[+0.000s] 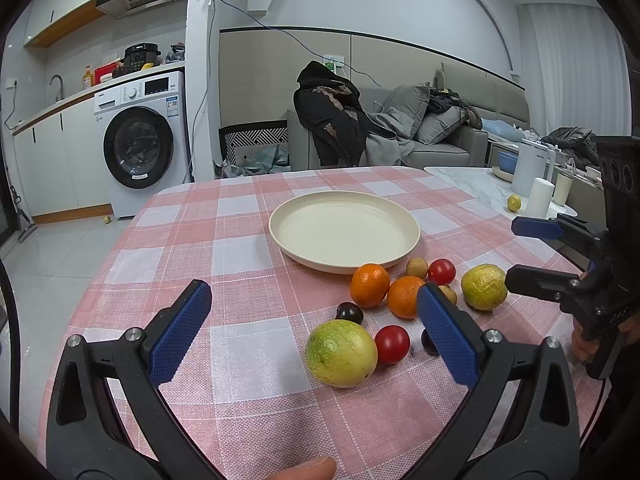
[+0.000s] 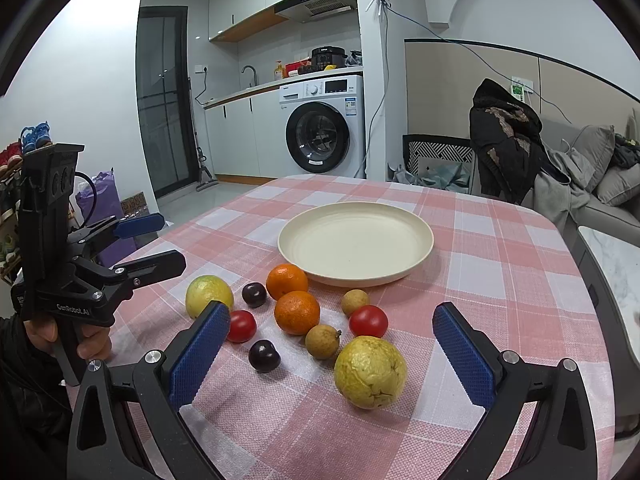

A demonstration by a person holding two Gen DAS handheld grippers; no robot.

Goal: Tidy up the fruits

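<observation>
Left wrist view: the left claw (image 1: 314,322) gapes wide and empty low in the frame, above a pink checked tabletop (image 1: 240,240). A green-yellow guava (image 1: 341,353) lies between its blue fingers, nearer the right one. Oranges (image 1: 369,285), tomatoes (image 1: 392,344) and dark plums (image 1: 349,313) cluster just beyond, below an empty cream plate (image 1: 344,236) at centre. Right wrist view: the right claw (image 2: 331,348) is equally wide and empty, with a yellow guava (image 2: 370,372) between its fingers at lower centre.
</observation>
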